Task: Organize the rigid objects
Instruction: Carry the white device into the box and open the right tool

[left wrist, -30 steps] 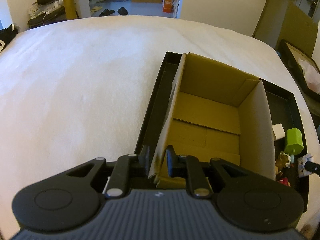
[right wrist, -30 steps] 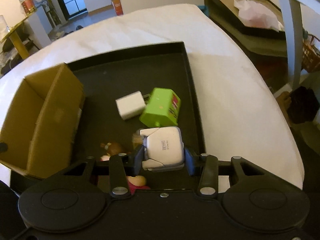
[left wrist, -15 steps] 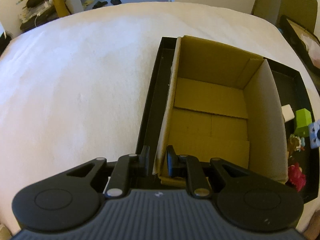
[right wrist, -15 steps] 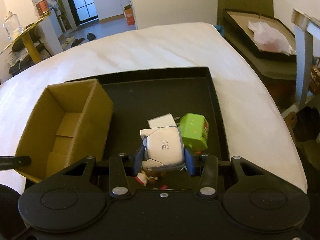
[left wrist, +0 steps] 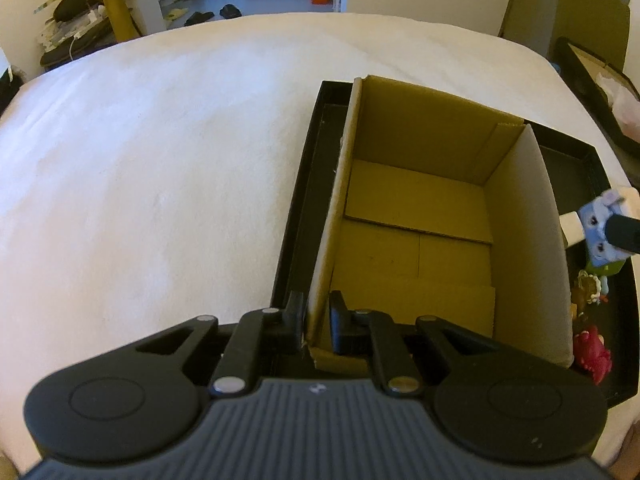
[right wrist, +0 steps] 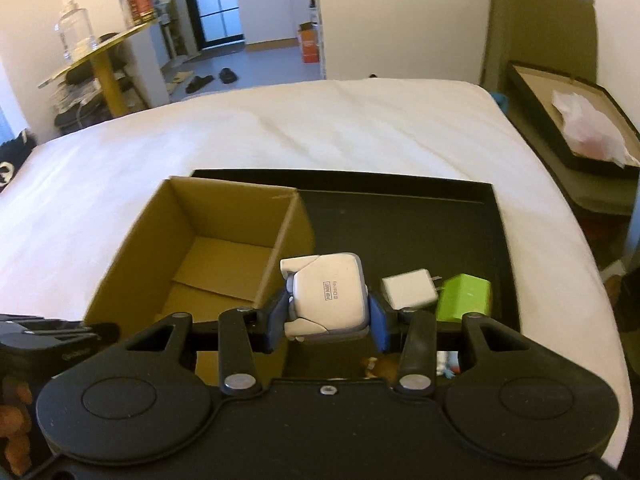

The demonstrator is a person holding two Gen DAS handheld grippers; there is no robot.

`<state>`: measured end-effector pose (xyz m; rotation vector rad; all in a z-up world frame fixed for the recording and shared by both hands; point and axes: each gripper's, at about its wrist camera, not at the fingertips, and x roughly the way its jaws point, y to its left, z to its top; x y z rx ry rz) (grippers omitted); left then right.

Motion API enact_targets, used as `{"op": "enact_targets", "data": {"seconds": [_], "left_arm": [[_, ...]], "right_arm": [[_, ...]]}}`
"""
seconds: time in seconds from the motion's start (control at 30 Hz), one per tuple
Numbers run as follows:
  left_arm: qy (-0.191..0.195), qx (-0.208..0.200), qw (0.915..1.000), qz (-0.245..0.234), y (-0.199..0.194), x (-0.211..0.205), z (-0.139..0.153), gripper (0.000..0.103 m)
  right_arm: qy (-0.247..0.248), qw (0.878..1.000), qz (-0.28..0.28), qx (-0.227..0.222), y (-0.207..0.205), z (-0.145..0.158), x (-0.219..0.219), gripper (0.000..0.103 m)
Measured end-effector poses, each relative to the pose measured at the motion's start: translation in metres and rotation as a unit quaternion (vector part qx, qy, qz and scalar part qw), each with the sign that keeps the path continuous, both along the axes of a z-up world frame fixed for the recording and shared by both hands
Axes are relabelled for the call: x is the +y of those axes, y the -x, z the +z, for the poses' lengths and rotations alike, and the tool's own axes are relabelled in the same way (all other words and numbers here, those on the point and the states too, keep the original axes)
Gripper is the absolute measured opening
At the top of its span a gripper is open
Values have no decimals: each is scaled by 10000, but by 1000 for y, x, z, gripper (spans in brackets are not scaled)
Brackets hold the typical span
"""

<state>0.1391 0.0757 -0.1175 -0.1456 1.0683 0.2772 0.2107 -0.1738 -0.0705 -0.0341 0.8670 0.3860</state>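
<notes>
An open cardboard box (left wrist: 420, 240) stands in the left part of a black tray (left wrist: 300, 216). My left gripper (left wrist: 317, 316) has the box's left wall between its jaws near the front corner, and they are closing on it. My right gripper (right wrist: 328, 316) is shut on a white cube-shaped toy (right wrist: 328, 296), held in the air beside the box (right wrist: 208, 240) at its right wall. In the left wrist view that toy (left wrist: 600, 232) shows a blue face at the right edge. A white charger (right wrist: 408, 294) and a green cube (right wrist: 464, 298) lie on the tray (right wrist: 400, 216).
A red toy (left wrist: 592, 354) and a small brown figure (left wrist: 588, 288) lie on the tray right of the box. The tray rests on a white cloth surface (right wrist: 320, 132). Another dark tray with crumpled paper (right wrist: 580, 132) stands off to the right.
My right gripper has risen and moved left with the white toy, from over the loose items to the box's right wall. The left gripper has stayed on the box wall.
</notes>
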Motion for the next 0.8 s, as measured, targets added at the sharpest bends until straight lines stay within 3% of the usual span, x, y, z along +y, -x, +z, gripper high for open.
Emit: {"op": "enact_targets", "data": {"seconds": [0.47, 0.8], "left_arm": [[60, -143, 9998, -145, 5, 1, 0, 13], [91, -233, 9991, -345, 8, -2, 3, 13]], "right_arm": [[27, 9986, 513, -93, 8, 4, 55, 42], [22, 9960, 886, 73, 15, -7, 83, 42]]}}
